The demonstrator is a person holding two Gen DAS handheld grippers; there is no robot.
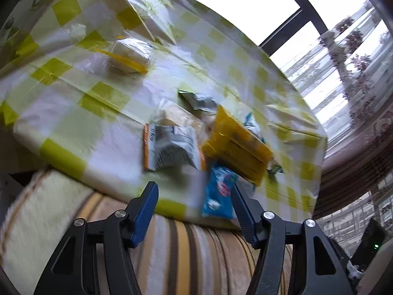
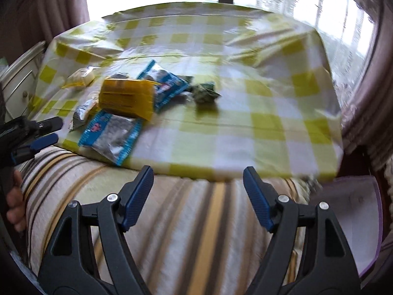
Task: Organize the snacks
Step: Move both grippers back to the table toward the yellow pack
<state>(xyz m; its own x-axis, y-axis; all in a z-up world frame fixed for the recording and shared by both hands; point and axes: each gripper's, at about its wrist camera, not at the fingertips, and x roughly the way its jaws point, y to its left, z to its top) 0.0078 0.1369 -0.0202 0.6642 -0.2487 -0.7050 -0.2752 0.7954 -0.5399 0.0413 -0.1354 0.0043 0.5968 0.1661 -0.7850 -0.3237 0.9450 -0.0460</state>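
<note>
A heap of snack packets lies on a table under a yellow-and-white checked cloth (image 2: 221,127). A yellow packet (image 2: 126,98) tops the heap, with a blue packet (image 2: 111,136) at the near edge, another blue packet (image 2: 167,83) behind, and a dark green packet (image 2: 205,91) to the right. In the left wrist view the yellow packet (image 1: 237,145), a white-and-orange packet (image 1: 172,146) and the blue packet (image 1: 218,194) lie just ahead of my left gripper (image 1: 194,196), which is open and holds nothing. My right gripper (image 2: 197,177) is open over the table's near edge, empty.
A pale wrapped bun (image 1: 129,55) lies apart on the cloth, the pale bun (image 2: 81,77) at the heap's left. A striped cushion (image 2: 172,221) sits below the table's edge. A white drawer unit (image 2: 17,83) stands left; a purple-rimmed white container (image 2: 363,211) is at the right. Windows behind.
</note>
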